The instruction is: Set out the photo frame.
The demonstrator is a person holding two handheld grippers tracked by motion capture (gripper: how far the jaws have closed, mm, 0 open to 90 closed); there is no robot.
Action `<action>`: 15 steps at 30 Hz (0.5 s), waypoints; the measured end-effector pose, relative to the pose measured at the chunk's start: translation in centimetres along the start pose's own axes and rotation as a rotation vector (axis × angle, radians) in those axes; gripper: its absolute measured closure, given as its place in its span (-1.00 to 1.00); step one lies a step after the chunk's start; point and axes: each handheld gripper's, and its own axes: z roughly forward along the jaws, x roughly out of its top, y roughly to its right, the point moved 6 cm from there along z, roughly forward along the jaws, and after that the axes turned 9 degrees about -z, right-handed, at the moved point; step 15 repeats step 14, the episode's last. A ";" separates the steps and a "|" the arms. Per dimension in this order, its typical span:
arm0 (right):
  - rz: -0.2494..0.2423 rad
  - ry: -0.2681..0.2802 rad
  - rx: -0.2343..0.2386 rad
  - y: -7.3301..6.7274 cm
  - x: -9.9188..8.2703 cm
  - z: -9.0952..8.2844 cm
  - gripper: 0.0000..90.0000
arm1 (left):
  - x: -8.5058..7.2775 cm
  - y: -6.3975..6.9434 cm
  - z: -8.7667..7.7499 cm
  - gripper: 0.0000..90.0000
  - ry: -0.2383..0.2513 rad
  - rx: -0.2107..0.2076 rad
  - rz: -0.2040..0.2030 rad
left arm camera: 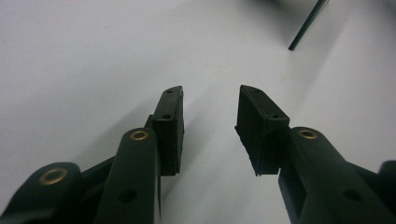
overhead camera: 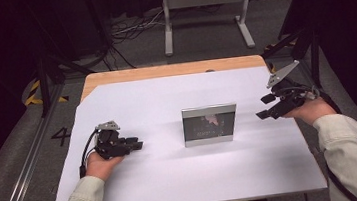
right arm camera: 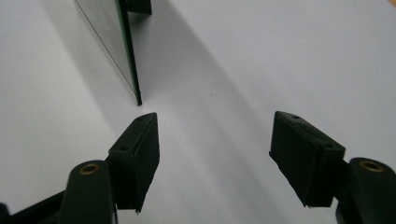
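White sheet [overhead camera: 175,181] over wooden table [overhead camera: 163,71]

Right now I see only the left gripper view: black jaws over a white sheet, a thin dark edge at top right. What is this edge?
Observer: Probably the side of a picture frame, standing upright in the middle of the sheet.
Operator: Where is the other gripper?
Observer: The right gripper is beyond the frame, jaws open and empty.
Operator: Does it touch the frame?
Observer: No, bare sheet lies between them.
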 end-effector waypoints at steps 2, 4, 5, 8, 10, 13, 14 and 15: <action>0.016 0.004 0.002 0.2 -0.6 0.2 -0.26 | 0.0 -0.1 0.0 0.37 0.000 0.002 0.000; 0.026 0.004 0.004 0.4 -1.1 0.4 -0.27 | 0.0 -0.1 0.0 0.37 0.000 0.003 0.000; 0.034 0.001 0.005 0.5 -1.5 0.6 -0.27 | 0.0 -0.1 0.0 0.36 0.000 0.003 0.001; 0.043 0.002 0.008 0.6 -1.9 1.0 -0.28 | 0.0 -0.1 0.0 0.36 0.003 0.003 -0.001; 0.048 0.003 0.008 0.6 -2.1 1.1 -0.28 | 0.0 -0.1 0.0 0.36 0.005 0.007 0.001; 0.047 0.007 0.006 0.7 -2.1 1.1 -0.29 | 0.0 -0.1 0.0 0.36 0.005 0.007 0.001; 0.046 0.015 0.003 0.7 -2.1 1.1 -0.29 | 0.0 -0.2 0.0 0.36 0.005 0.009 0.001; 0.046 0.015 0.003 0.7 -2.1 1.1 -0.29 | 0.0 -0.2 0.0 0.36 0.005 0.009 0.001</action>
